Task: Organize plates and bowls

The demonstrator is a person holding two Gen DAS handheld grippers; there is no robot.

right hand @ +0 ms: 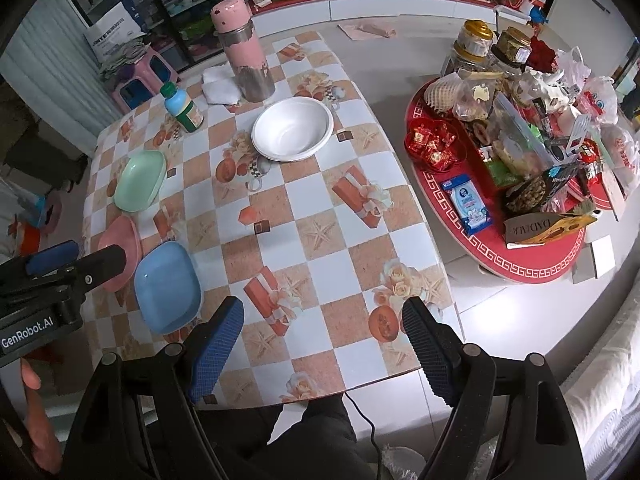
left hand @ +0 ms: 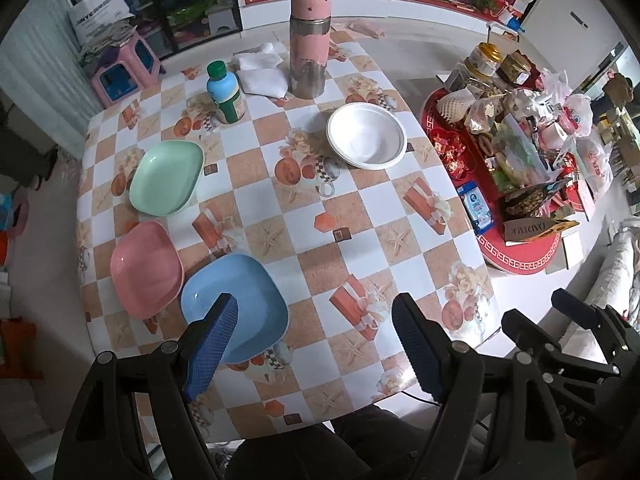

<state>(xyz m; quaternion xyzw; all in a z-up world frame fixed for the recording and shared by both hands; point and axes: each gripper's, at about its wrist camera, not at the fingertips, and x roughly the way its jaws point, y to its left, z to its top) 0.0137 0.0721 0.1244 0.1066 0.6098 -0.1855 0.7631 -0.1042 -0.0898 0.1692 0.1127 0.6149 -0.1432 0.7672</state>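
On the checkered table (left hand: 304,216) lie a green plate (left hand: 166,178), a pink plate (left hand: 144,268) and a blue plate (left hand: 236,308) along the left side, and a white bowl (left hand: 366,136) at the far right. My left gripper (left hand: 316,320) is open and empty, above the near edge, its left finger over the blue plate. My right gripper (right hand: 324,324) is open and empty above the near edge, right of the blue plate (right hand: 168,286). The right wrist view also shows the white bowl (right hand: 292,128), green plate (right hand: 140,180) and pink plate (right hand: 120,252).
A pink thermos (left hand: 310,40), a green-capped bottle (left hand: 226,94) and white cloths (left hand: 260,72) stand at the table's far end. A red round table (left hand: 520,184) piled with snacks and jars is to the right. A pink stool (left hand: 128,68) is beyond the far left.
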